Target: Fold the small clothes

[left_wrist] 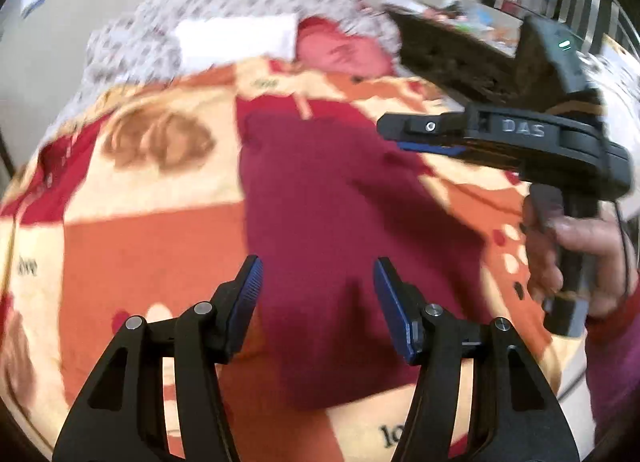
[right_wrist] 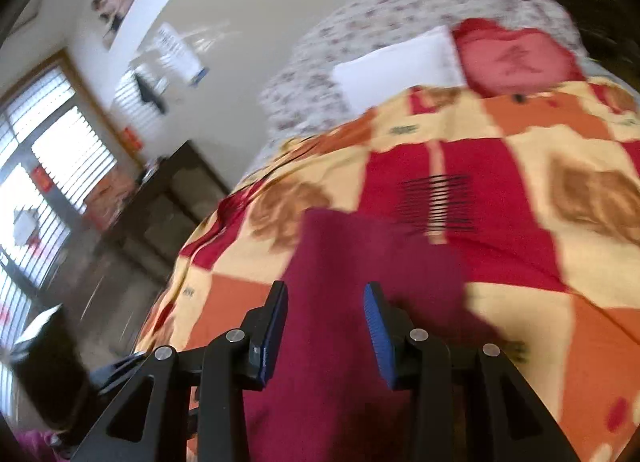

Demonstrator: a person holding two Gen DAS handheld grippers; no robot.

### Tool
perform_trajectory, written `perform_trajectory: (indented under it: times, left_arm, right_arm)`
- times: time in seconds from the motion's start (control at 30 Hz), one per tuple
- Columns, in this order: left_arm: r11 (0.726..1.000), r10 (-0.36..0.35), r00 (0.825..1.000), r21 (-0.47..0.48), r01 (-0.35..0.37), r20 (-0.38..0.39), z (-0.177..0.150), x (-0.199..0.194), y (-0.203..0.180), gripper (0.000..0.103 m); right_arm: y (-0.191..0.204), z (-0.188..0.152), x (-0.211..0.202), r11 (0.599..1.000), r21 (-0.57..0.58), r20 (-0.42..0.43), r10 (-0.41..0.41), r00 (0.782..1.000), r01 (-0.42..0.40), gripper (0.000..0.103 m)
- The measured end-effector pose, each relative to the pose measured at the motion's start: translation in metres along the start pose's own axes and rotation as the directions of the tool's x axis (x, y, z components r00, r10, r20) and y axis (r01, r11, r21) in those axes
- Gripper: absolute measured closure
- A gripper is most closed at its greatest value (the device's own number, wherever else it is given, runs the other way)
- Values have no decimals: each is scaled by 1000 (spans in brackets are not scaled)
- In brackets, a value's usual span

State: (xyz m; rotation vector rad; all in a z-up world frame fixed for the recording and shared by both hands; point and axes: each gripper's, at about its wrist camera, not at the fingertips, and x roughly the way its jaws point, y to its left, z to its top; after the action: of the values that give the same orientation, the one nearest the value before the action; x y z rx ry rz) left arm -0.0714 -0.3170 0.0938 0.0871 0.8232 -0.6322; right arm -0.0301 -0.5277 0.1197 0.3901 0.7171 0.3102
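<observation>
A dark maroon garment (left_wrist: 340,213) lies flat on a patterned orange, red and cream blanket (left_wrist: 132,246). My left gripper (left_wrist: 318,278) is open and empty, hovering above the garment's near part. My right gripper (left_wrist: 424,137) shows from the side in the left wrist view, held by a hand above the garment's right edge. In the right wrist view the right gripper (right_wrist: 326,302) is open and empty over the maroon garment (right_wrist: 360,302). A black comb (right_wrist: 438,201) lies on the blanket (right_wrist: 520,282) just beyond the garment.
A white pillow (left_wrist: 236,41) and a red cushion (left_wrist: 344,49) lie at the bed's far end on a floral sheet (left_wrist: 120,45). A dark cabinet (right_wrist: 160,213) stands left of the bed. A person's hand (left_wrist: 560,254) holds the right gripper's handle.
</observation>
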Motion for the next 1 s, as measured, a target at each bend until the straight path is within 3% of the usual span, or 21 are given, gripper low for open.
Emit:
perform_trajectory:
  times: [0.03, 0.1, 0.17, 0.2, 0.33, 0.47, 0.6, 0.67, 0.7, 0.73, 0.77, 0.83, 1.0]
  left_arm:
    - [1000, -8, 999, -30, 8, -31, -4, 11, 5, 46]
    - [997, -56, 995, -51, 52, -83, -10, 32, 3, 46]
    - [998, -46, 996, -38, 43, -73, -14, 41, -6, 43]
    - [999, -39, 997, -22, 38, -62, -16, 43, -10, 41]
    - [999, -52, 997, -15, 52, -50, -18, 45, -18, 32]
    - [996, -75, 996, -52, 72, -53, -14, 43, -6, 32]
    - [994, -74, 996, -85, 69, -59, -15, 35, 6, 32]
    - [994, -64, 996, -95, 59, -55, -18, 35, 10, 32]
    - [993, -67, 996, -104, 60, -63, -19, 37, 11, 32]
    - [991, -78, 994, -117, 69, -72, -20, 39, 11, 32]
    - [990, -83, 993, -120, 73, -78, -20, 40, 10, 32]
    - [994, -64, 995, -97, 57, -75, -21, 35, 5, 32]
    - [998, -35, 997, -59, 30, -73, -21, 35, -4, 32]
  right_arm:
    - [4, -1, 10, 1000, -21, -22, -18, 1000, 17, 65]
    - [0, -5, 31, 987, -73, -75, -151, 986, 146, 65]
    - [-18, -12, 37, 955, -95, -74, -290, 954, 283, 65]
    - [-28, -17, 36, 948, -81, -68, -312, 948, 307, 66]
    - [-58, -22, 21, 967, 49, -72, -245, 967, 249, 68]
    - [-27, -4, 2, 976, -1, -44, -216, 975, 216, 66]
    - [-4, -9, -11, 993, -30, -49, -116, 992, 114, 60]
    - [-2, -23, 0, 973, -102, -96, -218, 971, 208, 58]
    - [-6, -33, 11, 942, -153, -133, -318, 939, 297, 57]
    - [-12, -42, 18, 924, -174, -158, -367, 917, 340, 57]
    - [-21, -50, 18, 928, -147, -170, -364, 916, 342, 57]
    - [-23, -54, 0, 944, -89, -137, -326, 935, 316, 57]
    - [13, -73, -54, 961, -126, -25, -252, 967, 247, 57]
